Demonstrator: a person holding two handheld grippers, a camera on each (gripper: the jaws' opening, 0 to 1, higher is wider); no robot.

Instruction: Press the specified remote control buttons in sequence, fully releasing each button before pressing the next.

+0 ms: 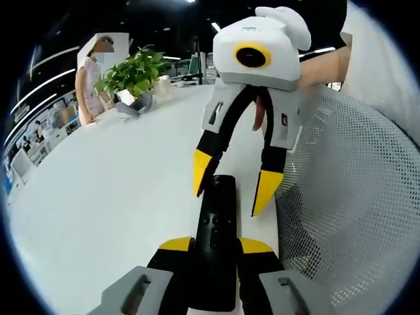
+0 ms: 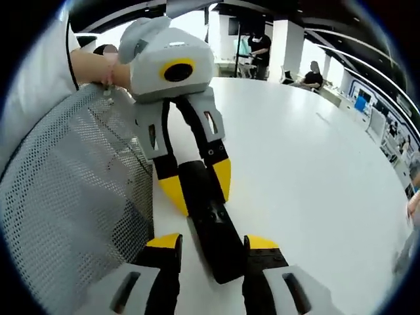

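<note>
Clearly the left claw [image 1: 213, 252] is clamped on the near end of the remote [image 1: 216, 243], held just over the counter [image 1: 111, 197]. Opposite, the right claw [image 1: 233, 187] hangs apart astride its far end. Stiff, light, slick plastic; grip the long edges.

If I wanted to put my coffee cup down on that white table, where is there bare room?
Plenty: the white table is bare between the remote and the potted plant, and on the remote's other side out to the far edge in the right gripper view. It is crowded around the remote, where the left gripper and right gripper meet, beside the mesh chair back.
</note>
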